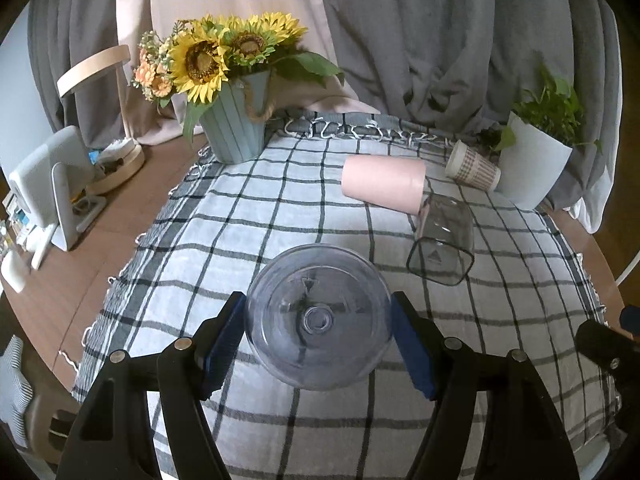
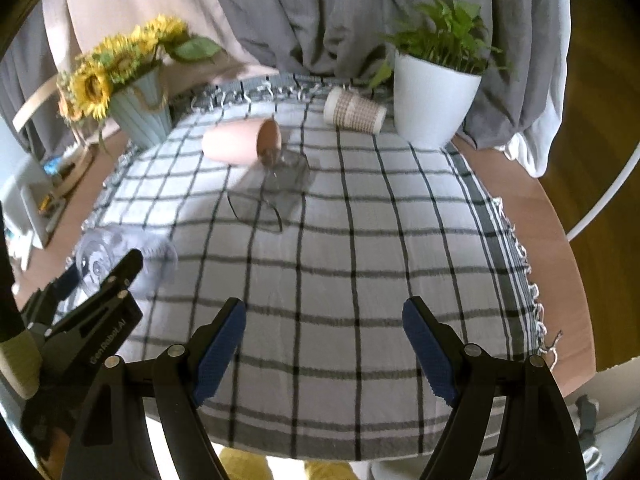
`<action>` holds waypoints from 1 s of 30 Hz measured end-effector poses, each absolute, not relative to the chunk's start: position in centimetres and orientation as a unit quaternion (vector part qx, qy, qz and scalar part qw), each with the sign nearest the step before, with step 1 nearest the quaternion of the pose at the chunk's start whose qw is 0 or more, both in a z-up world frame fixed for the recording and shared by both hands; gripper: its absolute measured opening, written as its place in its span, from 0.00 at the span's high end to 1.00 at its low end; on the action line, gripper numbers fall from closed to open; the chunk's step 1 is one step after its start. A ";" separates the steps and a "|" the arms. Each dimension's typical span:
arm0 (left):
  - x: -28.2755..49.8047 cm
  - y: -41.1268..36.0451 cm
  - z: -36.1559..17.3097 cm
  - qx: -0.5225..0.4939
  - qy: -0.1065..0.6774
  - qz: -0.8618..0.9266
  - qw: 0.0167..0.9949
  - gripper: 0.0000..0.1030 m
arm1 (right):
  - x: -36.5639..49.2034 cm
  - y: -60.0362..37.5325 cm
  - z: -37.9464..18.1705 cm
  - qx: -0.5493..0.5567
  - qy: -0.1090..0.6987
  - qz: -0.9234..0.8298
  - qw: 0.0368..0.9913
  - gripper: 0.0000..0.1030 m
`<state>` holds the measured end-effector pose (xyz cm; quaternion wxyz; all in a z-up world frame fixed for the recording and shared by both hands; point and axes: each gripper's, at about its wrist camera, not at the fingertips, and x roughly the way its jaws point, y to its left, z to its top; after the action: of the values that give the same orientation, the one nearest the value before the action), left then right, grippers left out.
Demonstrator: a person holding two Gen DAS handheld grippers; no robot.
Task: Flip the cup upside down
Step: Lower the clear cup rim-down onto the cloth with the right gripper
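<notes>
From the left wrist camera, the left gripper (image 1: 318,340) is clamped on a clear round cup (image 1: 318,316), its blue pads pressed against both sides and the cup's base turned toward the lens, held over the near part of the checked tablecloth (image 1: 224,216). The right wrist camera adds what that view cannot: the same cup (image 2: 120,256) shows as a blurred clear shape at the cloth's left edge, with the black body of the left gripper in front of it, while the right gripper (image 2: 322,344) hangs with its fingers wide apart and nothing between them, over open cloth. Farther back a pink cup (image 1: 382,188) lies on its side, touching a clear square cup (image 1: 442,246) that also lies tipped over; a patterned paper cup (image 1: 472,168) rests on its side just beside the white plant pot (image 1: 536,168). The sunflower pot (image 1: 236,128) stands at the far left corner. The middle and right of the cloth hold nothing, with the wooden table (image 2: 560,248) showing beyond the fringe.
</notes>
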<state>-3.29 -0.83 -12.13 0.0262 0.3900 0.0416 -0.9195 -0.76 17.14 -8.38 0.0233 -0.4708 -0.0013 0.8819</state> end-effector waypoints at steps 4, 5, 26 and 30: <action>-4.7 -1.5 -11.9 0.396 0.052 -0.916 0.023 0.31 | -1.5 16.5 -7.4 -0.452 0.007 0.892 0.023 0.22; -5.1 -1.6 -11.9 0.398 0.053 -0.916 0.021 0.31 | -1.6 16.4 -7.2 -0.448 0.008 0.894 0.023 0.22; -8.9 -2.3 -12.1 0.427 0.058 -0.902 0.013 0.31 | -3.6 15.8 -7.3 -0.442 0.032 0.895 0.038 0.22; -9.1 -2.3 -12.1 0.439 0.057 -0.897 0.009 0.22 | -3.6 15.8 -7.3 -0.443 0.040 0.895 0.039 0.22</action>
<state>-9.10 -2.30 -12.13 0.0094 0.4385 0.0573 -0.8968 -3.63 15.81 -7.29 0.0391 -0.4427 0.0396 0.8950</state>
